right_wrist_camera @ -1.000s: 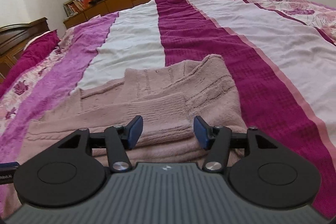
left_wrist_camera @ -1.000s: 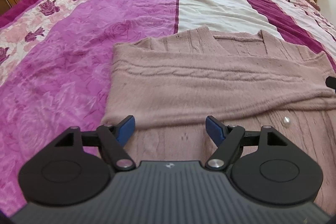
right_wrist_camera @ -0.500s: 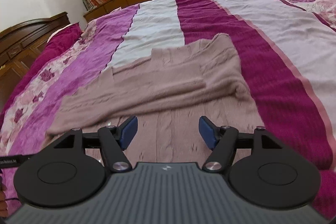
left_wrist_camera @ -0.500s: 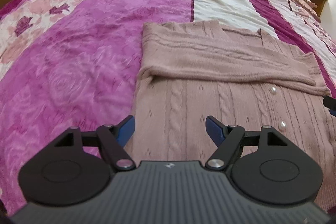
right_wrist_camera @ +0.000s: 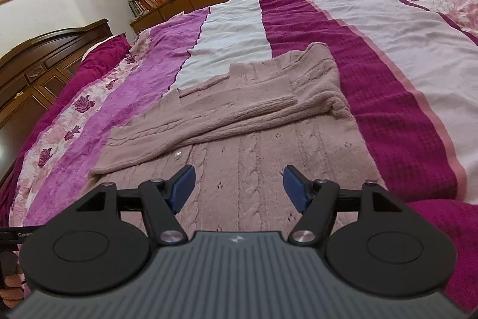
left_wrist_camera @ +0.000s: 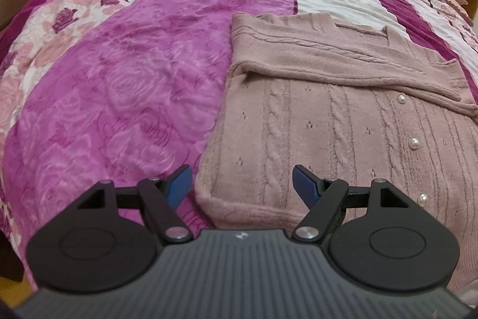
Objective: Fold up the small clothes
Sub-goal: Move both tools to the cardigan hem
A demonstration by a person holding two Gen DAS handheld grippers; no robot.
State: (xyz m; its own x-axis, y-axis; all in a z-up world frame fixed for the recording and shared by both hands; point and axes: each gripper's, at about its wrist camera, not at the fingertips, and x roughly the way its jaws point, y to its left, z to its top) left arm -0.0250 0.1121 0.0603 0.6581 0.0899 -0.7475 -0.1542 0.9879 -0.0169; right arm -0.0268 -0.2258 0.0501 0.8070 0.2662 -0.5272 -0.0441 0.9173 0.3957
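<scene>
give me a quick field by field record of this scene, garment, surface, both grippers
garment: pink knit cardigan, lying flat, sleeves folded across the upper body
buttons: pearl buttons in a row down the front
surface: bed with a magenta, white and floral bedspread
left hand-held gripper: open, empty, over the cardigan's near left hem corner
right hand-held gripper: open, empty, over the cardigan's lower body
fold stage: sleeves in, body not yet folded

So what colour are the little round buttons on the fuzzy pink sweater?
Pearly white, on the dusty-pink cable-knit sweater; the little round buttons show best in the left wrist view.
</scene>
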